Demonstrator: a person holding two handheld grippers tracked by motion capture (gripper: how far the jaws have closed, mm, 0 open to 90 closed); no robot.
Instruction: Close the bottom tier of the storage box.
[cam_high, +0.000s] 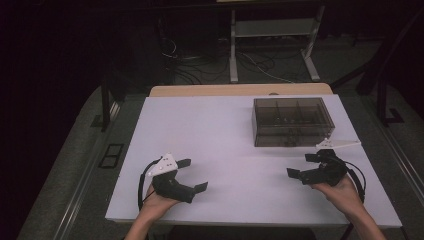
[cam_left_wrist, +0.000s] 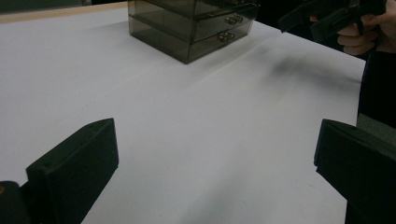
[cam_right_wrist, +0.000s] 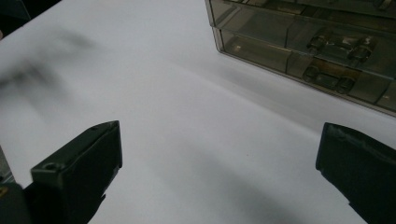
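Observation:
A smoky transparent drawer box (cam_high: 291, 121) stands at the back right of the white table (cam_high: 220, 135). Its two drawer fronts carry small metal handles (cam_left_wrist: 230, 27), which appear up close in the right gripper view as handles (cam_right_wrist: 334, 58) on the box (cam_right_wrist: 299, 32). Both drawers look closed. My left gripper (cam_high: 194, 174) hovers near the front left of the table, open, nothing between its fingers (cam_left_wrist: 77, 170). My right gripper (cam_high: 302, 165) sits at the front right, just in front of the box, open and holding nothing; it also appears far off in the left gripper view (cam_left_wrist: 322, 18).
Bare white tabletop lies between the two grippers and left of the box. A wooden edge (cam_high: 240, 90) borders the table's far side. Beyond it, on a dark floor, are cables (cam_high: 200, 65) and a white metal stand (cam_high: 272, 45).

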